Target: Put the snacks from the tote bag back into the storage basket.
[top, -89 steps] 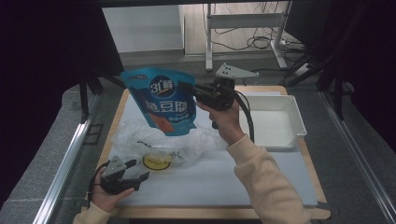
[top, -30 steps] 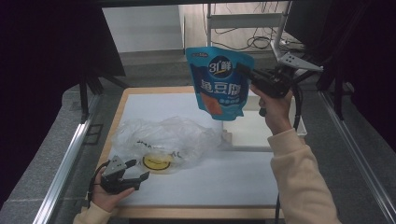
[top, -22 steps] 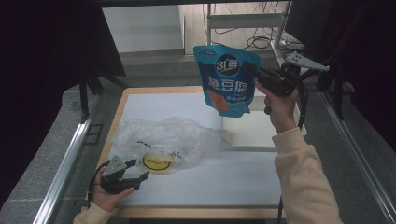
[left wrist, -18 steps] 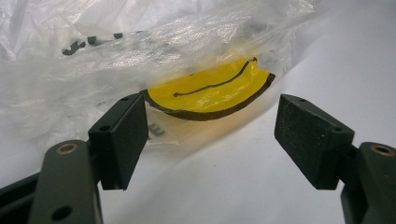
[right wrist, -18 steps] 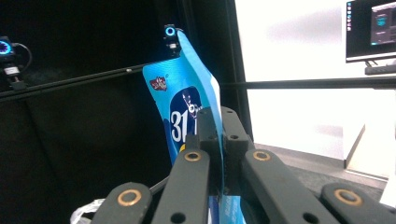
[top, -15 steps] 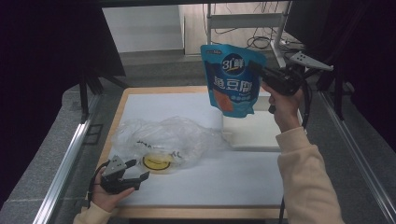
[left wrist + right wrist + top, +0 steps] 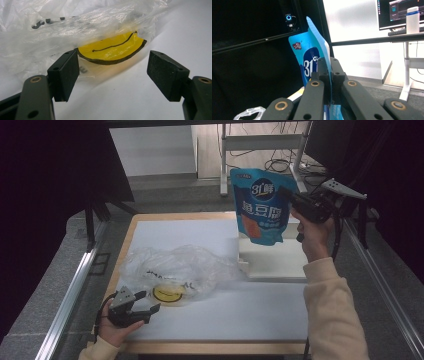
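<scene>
A: Two grippers were in your hands. Your right gripper (image 7: 295, 200) had its jaws clamped tight on the side edge of the blue snack pouch (image 7: 260, 205), which hung upright in the air from that grip. In the right gripper view the pouch's (image 7: 312, 57) thin edge ran straight up between the closed jaws.

B: And what lay under it?

A: Below the hanging pouch and just beyond your right hand sat the white tray (image 7: 280, 265), with nothing in it that I could see. The pouch's bottom was above the tray's near corner, not touching it.

B: The other hand?

A: Your left gripper (image 7: 142, 306) rested low on the table (image 7: 260, 312), jaws spread wide and holding nothing. Just ahead of its tips lay the clear plastic bag (image 7: 170, 270) with the yellow smiley print (image 7: 112, 48); one jaw stood at the print's edge, and I couldn't tell if it touched the film.

B: So how far along was it?

A: I'd judge the pouch was out of the bag and lifted. What remained was to lower it into the tray and let go.
</scene>
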`<state>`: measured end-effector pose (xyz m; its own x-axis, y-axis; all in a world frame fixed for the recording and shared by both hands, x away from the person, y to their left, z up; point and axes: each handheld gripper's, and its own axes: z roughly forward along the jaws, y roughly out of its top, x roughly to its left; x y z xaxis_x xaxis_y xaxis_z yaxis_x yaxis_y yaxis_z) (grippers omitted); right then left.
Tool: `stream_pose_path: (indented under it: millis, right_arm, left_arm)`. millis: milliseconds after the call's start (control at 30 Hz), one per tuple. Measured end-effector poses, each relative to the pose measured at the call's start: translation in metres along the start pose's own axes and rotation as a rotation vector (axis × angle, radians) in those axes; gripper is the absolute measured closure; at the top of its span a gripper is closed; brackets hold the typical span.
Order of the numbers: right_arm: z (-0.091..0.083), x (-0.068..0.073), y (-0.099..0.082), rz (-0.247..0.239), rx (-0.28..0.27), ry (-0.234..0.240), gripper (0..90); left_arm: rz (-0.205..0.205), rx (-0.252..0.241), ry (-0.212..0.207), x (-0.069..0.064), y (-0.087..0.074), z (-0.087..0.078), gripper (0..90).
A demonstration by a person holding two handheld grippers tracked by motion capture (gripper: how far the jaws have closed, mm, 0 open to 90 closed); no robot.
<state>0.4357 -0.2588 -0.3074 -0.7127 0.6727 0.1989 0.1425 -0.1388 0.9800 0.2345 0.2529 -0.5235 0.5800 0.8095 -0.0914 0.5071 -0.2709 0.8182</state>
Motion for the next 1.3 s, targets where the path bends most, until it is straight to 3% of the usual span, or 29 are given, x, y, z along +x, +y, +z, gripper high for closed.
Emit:
stream_pose_path:
  millis: [700,1300]
  right_arm:
    - [-0.007,-0.026,-0.013,0.025,0.032,-0.061,89.3]
    - [0.019,-0.039,-0.038,0.019,0.115,-0.060,89.2]
  left_arm:
    - [0.003,0.013,0.007,-0.001,0.000,0.001,25.9]
    - [0.004,0.018,0.005,0.000,0.000,0.002,25.7]
